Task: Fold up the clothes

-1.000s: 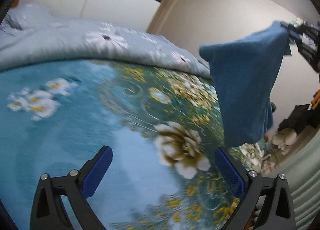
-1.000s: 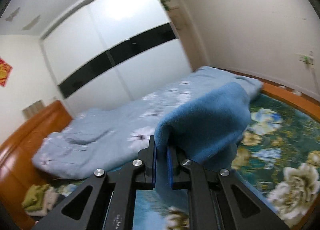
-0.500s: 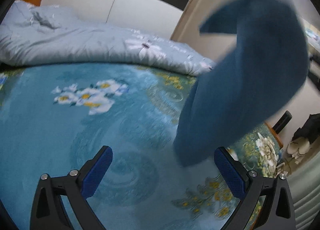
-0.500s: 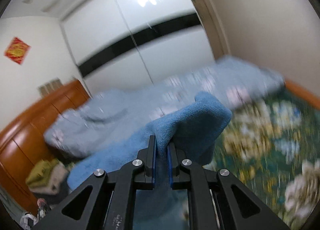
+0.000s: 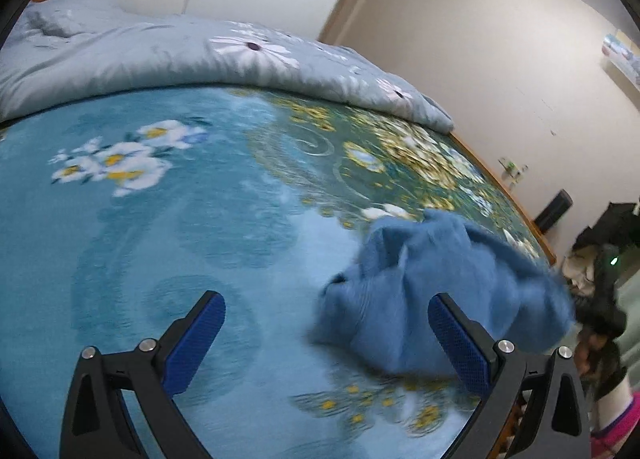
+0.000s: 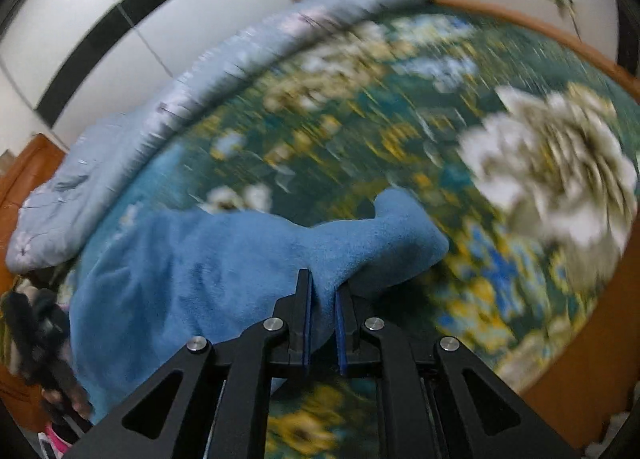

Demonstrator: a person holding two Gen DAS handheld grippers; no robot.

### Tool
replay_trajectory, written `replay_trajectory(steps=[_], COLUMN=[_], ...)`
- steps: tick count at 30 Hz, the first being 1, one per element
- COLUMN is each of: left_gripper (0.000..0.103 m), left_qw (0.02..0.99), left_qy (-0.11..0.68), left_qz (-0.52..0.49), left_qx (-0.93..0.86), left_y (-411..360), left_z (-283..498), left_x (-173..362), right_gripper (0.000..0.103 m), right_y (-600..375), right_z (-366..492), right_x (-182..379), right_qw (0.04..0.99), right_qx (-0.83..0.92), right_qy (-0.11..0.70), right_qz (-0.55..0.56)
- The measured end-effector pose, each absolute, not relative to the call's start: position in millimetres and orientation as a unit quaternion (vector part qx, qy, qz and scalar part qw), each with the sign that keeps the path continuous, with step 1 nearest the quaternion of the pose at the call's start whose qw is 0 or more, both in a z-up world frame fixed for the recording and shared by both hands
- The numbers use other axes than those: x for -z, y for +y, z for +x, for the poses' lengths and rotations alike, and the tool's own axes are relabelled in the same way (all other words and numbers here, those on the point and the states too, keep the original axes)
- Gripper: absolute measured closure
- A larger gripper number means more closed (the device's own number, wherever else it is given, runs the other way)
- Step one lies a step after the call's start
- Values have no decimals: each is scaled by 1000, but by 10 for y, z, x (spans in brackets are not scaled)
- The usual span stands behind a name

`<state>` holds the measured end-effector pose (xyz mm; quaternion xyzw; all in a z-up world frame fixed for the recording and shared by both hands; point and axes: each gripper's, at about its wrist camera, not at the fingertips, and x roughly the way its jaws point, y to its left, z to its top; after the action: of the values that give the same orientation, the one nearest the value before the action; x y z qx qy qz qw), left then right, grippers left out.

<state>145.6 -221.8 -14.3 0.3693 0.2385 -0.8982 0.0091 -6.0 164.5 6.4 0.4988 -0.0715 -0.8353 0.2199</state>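
Note:
A fluffy blue garment [image 5: 436, 283] lies bunched on the floral bedspread [image 5: 200, 219], low and to the right in the left wrist view. My left gripper [image 5: 326, 343] stands open just above the bed, its right finger in front of the cloth's near edge and nothing between the pads. In the right wrist view my right gripper [image 6: 321, 311] is shut on a fold of the blue garment [image 6: 208, 263], which spreads out to the left over the bedspread [image 6: 360, 131]. The picture is blurred by motion.
A pale blue quilt [image 5: 168, 55] with white flowers is heaped along the far side of the bed. The wooden bed frame [image 6: 560, 35] rims the far and right edges. A person's hand and pink sleeve [image 5: 612, 411] show at the right. Dark clothing [image 5: 600, 235] lies beyond the bed.
The right gripper has swung down from high in the air, bringing the blue garment onto the bedspread, where it now lies bunched. The left gripper stays open and has dipped slightly.

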Motion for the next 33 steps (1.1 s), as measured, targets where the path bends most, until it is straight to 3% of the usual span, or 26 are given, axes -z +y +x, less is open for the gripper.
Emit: replay_trajectory(steps=[5,10,13,16,18,19,20,23,29,30,31,32,33], left_gripper=[0,0,3,31,48,65,73,82,86,86,87,88,88], left_qw=[-32,-61,-57,-60,-60,-61,-62,-67,-73,-69,-65,-61,-58], left_qy=[215,197,183,196,210,215,220,229,235,235,236,236,239], left_qz=[382,399,413,430,432,434,436,431,421,416,411,405,397], left_qx=[898,893,890,879,875,873,871,870,873,875,878,881,884], left_y=[-1871,-1538,-1397,-1349,-1359,-1363,-1367,-1367,-1409,-1454,-1506,-1559,-1623], left_z=[1139,843,676,596,605,625,657,771,1070,1108,1144,1179,1212], left_x=[52,78,141,238,290,313,336,360,322,296,263,231,186], right_gripper=[74,73,70,61,61,60,60,60,60,61,72,97,96], right_y=[1909,2039,1680,1170,877,757,667,389,33,5,-4,-3,9], right_z=[94,282,308,351,369,372,382,379,254,229,227,222,218], right_x=[-67,-414,-530,-581,-599,-595,-575,-494,-243,-204,-186,-170,-166], right_qw=[199,172,253,330,358,364,368,379,351,350,349,346,343], right_qx=[845,883,868,847,837,834,832,817,803,799,798,798,799], right_qy=[-60,-26,-32,-7,8,18,25,50,85,81,81,80,78], right_qz=[493,436,425,417,415,414,415,432,474,482,484,487,488])
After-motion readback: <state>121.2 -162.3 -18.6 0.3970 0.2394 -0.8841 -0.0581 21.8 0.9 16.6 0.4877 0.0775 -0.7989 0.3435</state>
